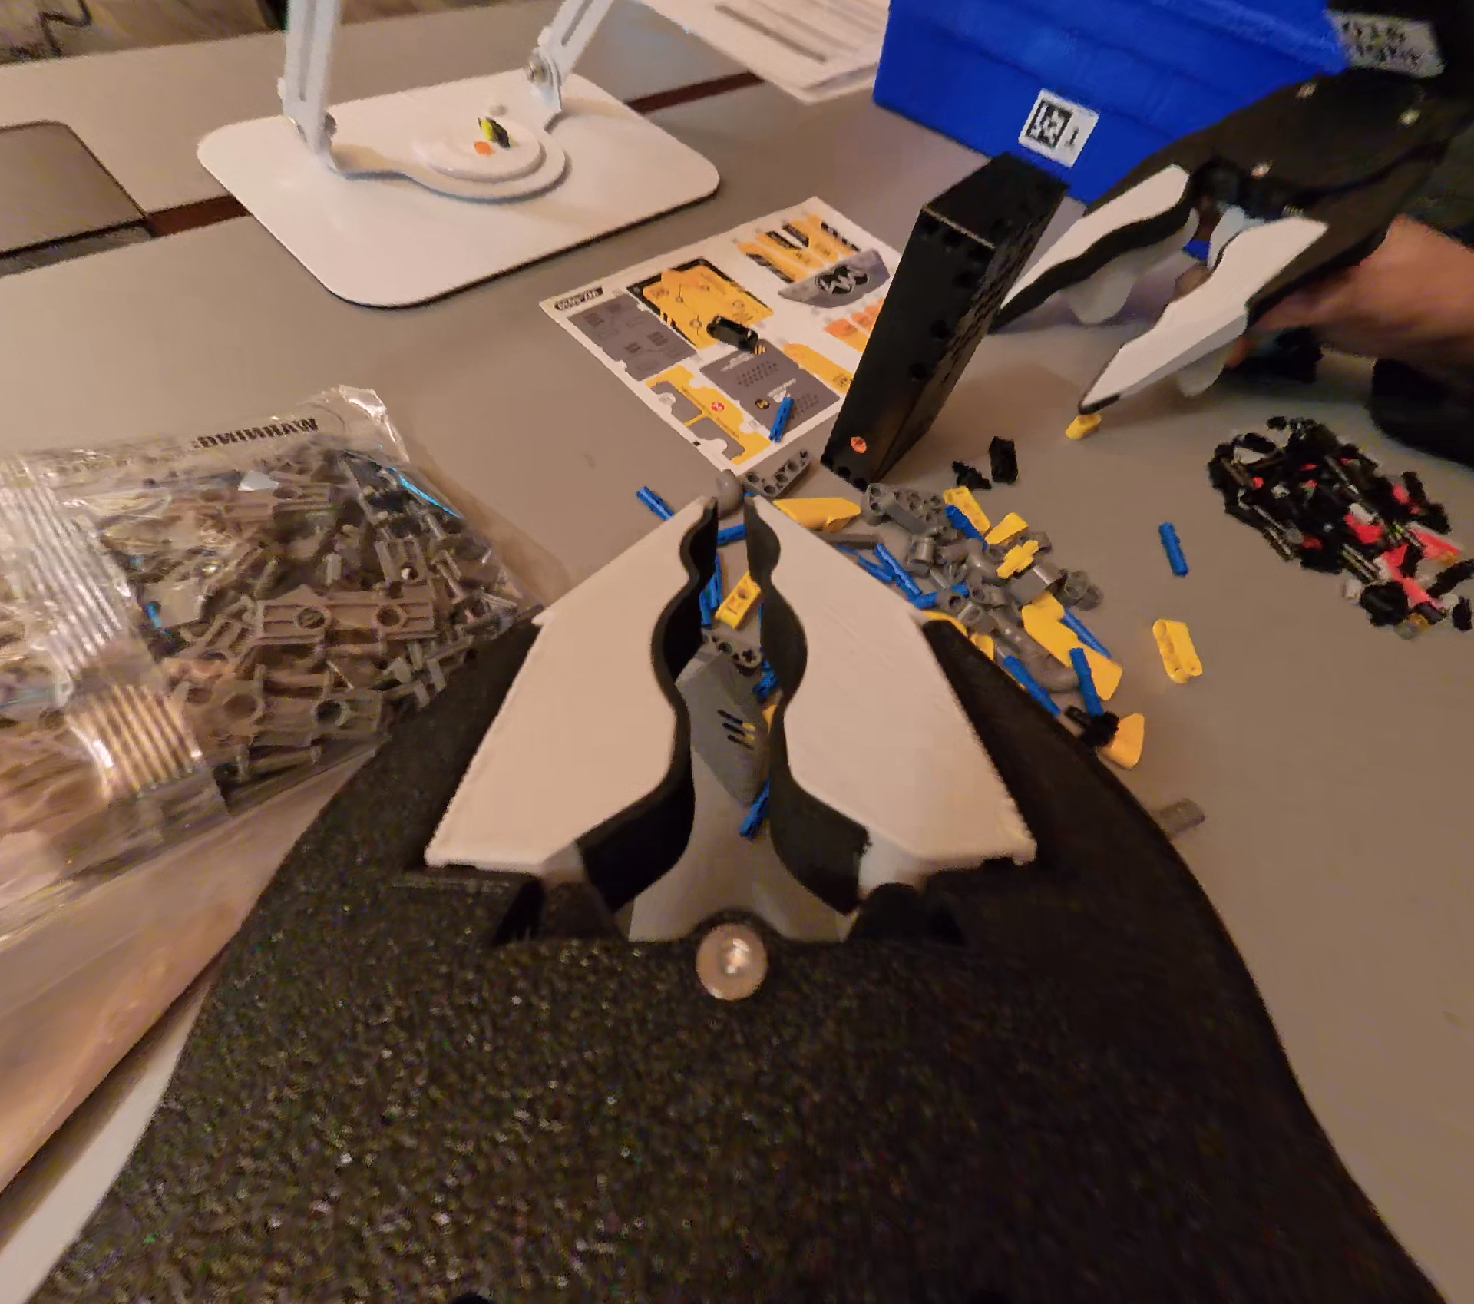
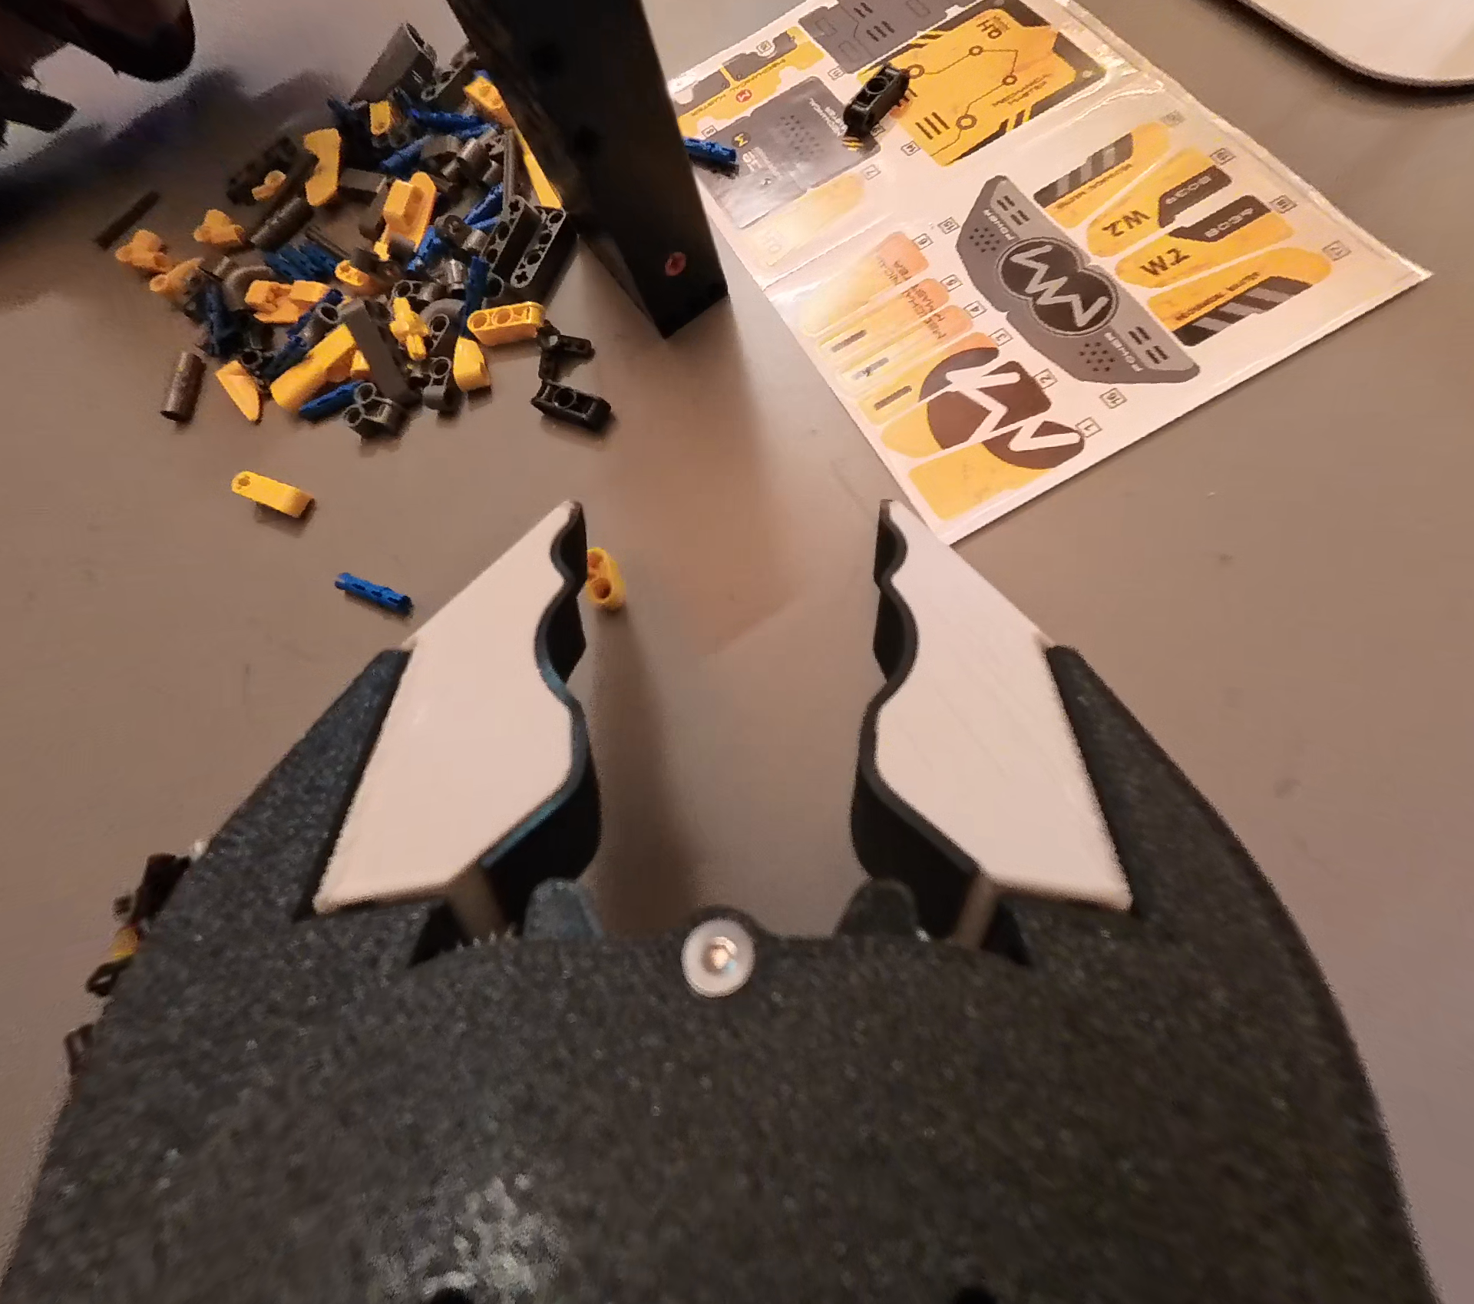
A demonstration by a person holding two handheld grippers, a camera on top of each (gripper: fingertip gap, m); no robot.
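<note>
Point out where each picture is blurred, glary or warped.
Left wrist view: blue bin and the stand's top edge are motion-smeared, the clear bag of grey parts glints, table lines bow from the wide lens. Right wrist view: the dark shape at top left is smeared, the sticker sheet shows mild sheen, the right gripper looks sharp.

Dim warm indoor light, blurred upper corners, wide-angle edge distortion.

Hobby workbench, grey table (image 1: 494,340), loose building-brick parts (image 2: 359,276), sticker sheet (image 2: 1037,244)
</note>
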